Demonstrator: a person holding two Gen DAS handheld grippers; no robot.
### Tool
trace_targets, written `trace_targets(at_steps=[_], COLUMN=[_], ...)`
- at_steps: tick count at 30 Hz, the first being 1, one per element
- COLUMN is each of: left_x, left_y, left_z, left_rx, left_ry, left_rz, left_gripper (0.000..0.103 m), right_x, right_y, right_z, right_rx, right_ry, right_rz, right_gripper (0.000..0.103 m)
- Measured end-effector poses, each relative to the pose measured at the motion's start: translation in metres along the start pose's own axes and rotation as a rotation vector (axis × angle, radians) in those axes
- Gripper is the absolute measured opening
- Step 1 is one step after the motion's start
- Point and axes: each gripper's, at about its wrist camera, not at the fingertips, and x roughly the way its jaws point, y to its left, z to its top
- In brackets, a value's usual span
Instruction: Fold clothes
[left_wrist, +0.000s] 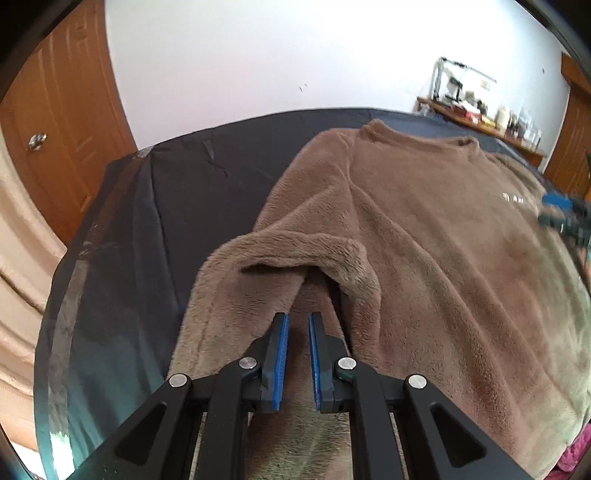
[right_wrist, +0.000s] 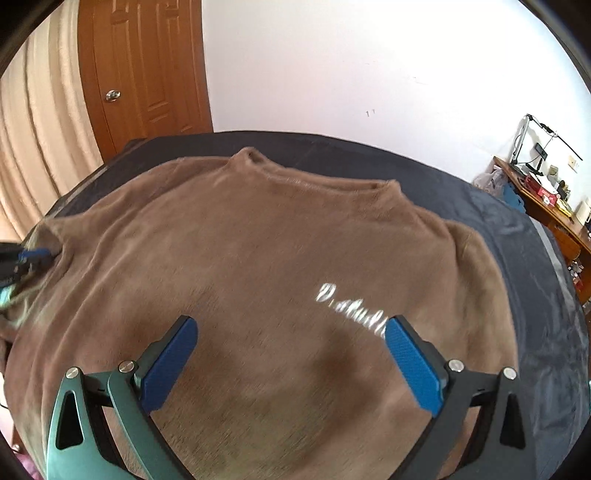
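the room is bright with soft daylight, and the white wall (right_wrist: 369, 66) glows almost too white. both pictures bend like a fishbowl, so the door (left_wrist: 62, 110) curves and the corners go black. the white letters (right_wrist: 351, 310) on the brown sweater (right_wrist: 258, 240) are smeared with blur. the other gripper (left_wrist: 565, 214) at the right edge is fuzzy too. soft shadows sit in the sweater's folds.

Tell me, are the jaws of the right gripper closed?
No, the right gripper has its blue pads spread wide above the brown sweater.
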Motion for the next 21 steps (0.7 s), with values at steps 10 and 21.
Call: trace_targets(at_steps=[10,21], left_x=[-0.03,-0.046], left_y=[0.027,0.045], left_z=[-0.014,-0.037], left_rx=[-0.034,-0.09], left_ry=[-0.098,-0.144], left_rz=[-0.04,0.004], left_gripper=[0.019,0.082], right_x=[0.02,0.025], right_y=[-0.003,-0.006], right_z=[-0.02,-0.021], right_rx=[0.059,0.076], right_ry=[0.055,0.073], right_rz=[0.001,0.024], right_gripper=[0.102,0.102])
